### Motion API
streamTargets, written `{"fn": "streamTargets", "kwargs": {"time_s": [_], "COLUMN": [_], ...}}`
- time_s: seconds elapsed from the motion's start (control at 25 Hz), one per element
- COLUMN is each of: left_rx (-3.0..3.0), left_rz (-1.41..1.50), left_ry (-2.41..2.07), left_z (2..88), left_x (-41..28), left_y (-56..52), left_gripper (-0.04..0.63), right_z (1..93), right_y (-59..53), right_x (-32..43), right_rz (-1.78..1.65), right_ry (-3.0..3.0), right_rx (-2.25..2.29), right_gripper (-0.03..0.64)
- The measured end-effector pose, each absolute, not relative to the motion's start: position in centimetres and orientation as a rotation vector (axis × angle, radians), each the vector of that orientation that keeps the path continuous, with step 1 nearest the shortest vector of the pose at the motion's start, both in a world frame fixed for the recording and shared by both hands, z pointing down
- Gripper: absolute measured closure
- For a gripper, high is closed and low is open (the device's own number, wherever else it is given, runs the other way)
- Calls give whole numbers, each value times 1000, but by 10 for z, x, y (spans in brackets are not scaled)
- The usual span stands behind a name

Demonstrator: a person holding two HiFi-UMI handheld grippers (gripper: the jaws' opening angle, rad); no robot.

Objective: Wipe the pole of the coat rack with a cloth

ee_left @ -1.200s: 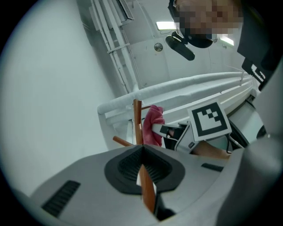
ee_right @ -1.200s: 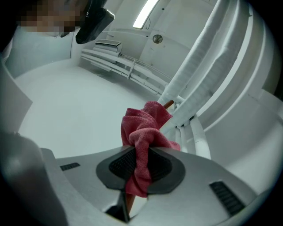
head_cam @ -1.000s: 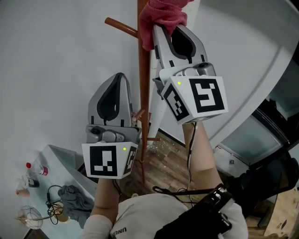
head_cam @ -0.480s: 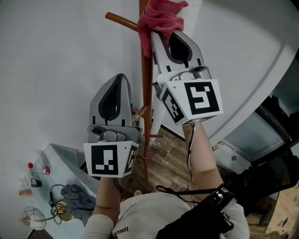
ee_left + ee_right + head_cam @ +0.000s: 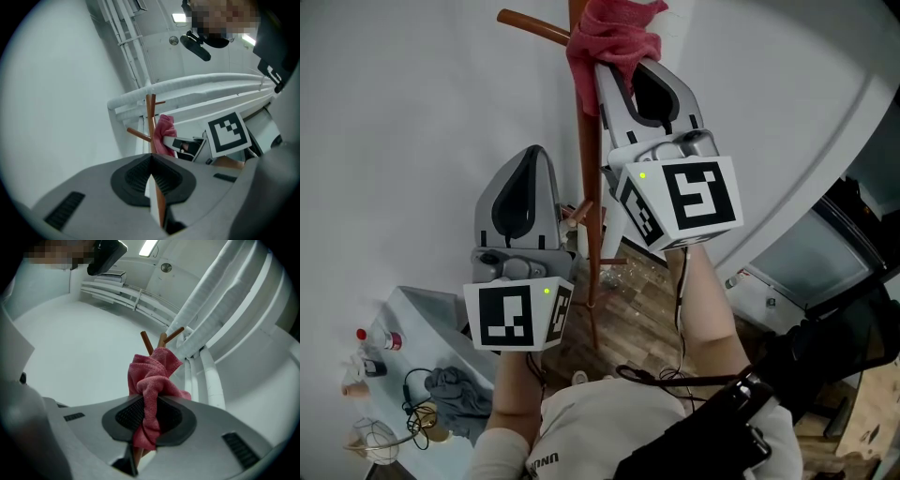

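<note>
The reddish-brown pole (image 5: 588,169) of the coat rack runs up the middle of the head view. A red cloth (image 5: 614,37) is bunched against it near an upper peg (image 5: 534,23). My right gripper (image 5: 607,70) is shut on the cloth (image 5: 152,385), which hangs down between its pads, with the pole top (image 5: 161,339) just beyond. My left gripper (image 5: 539,152) is lower and left of the pole, shut with nothing in it. In the left gripper view the pole (image 5: 151,122) and cloth (image 5: 164,133) stand beyond the closed left gripper (image 5: 151,161).
A short lower peg (image 5: 577,214) sticks out beside the left gripper. A light table (image 5: 422,309) at lower left holds a grey rag (image 5: 450,389), cables and a small bottle (image 5: 375,339). Wooden floor (image 5: 628,309) surrounds the rack's foot. White wall and pipes (image 5: 206,376) lie behind.
The right gripper with the red cloth has shifted slightly left in view along the pole. The left gripper has hardly moved.
</note>
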State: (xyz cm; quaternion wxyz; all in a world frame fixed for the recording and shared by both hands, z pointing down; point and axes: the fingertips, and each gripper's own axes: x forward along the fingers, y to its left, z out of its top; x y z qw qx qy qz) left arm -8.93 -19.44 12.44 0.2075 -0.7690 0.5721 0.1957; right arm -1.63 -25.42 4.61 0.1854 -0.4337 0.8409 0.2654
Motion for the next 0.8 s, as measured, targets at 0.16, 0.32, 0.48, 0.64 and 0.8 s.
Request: {"fn": "streamTargets", "kwargs": {"time_s": [0.16,0.32,0.48,0.64,0.8], "left_rx": [-2153,-2156,-2165,-2172,-2187], "left_rz": [543,531,530,527,519], "left_ry": [1607,1613,1629,1643,1666], "left_z": [129,134,139,145,154], "left_x": [-91,-91,-93,-97,-101], "left_y": [-196,-196,-196,-196,-197], "left_gripper": [591,591,591,591,591], "right_z": [55,62,70,81,92], "right_y": [-255,-257,-257,-260,-261], "right_x": [-18,-19,-20,-23,-25], "right_rz": [740,730,724,708,681], "right_ry": [2385,2397,2406,2428,2446], "right_rx": [-1230,-1230,-1239,-1248,-1254], "right_gripper": [548,548,548,548,548]}}
